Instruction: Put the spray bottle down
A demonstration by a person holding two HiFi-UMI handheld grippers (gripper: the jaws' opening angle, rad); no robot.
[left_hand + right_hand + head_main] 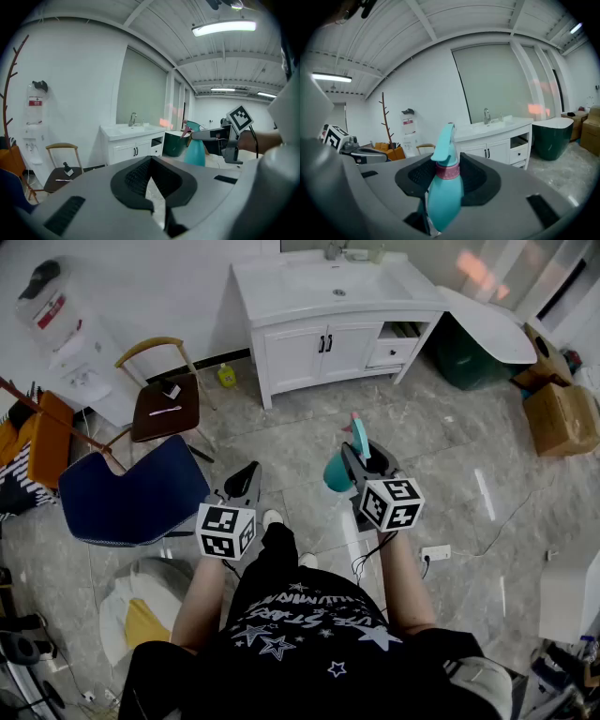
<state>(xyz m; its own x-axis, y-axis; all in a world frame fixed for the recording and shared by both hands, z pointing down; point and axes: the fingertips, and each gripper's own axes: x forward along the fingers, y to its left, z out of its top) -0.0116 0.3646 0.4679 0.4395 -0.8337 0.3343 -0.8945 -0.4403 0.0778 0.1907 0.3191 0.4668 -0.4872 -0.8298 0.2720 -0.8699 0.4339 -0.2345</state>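
A teal spray bottle [339, 468] with a pink collar is held in the air above the tiled floor, with my right gripper [364, 457] shut on it. In the right gripper view the bottle [445, 187] stands upright between the black pads [480, 180], its nozzle pointing away. My left gripper [247, 480] hovers to the left at about the same height, apart from the bottle, its jaws together and nothing in them. The left gripper view shows its empty black pads [133, 178] and, beyond them on the right, the bottle [194, 150] in the right gripper [211, 135].
Ahead stands a white vanity with a sink [337, 310]. At the left are a wooden chair [164, 404], a blue seat [131, 488] and a water dispenser [66, 334]. A green tub [478, 357] and a cardboard box [562, 413] are at the right. A power strip [436, 552] lies on the floor.
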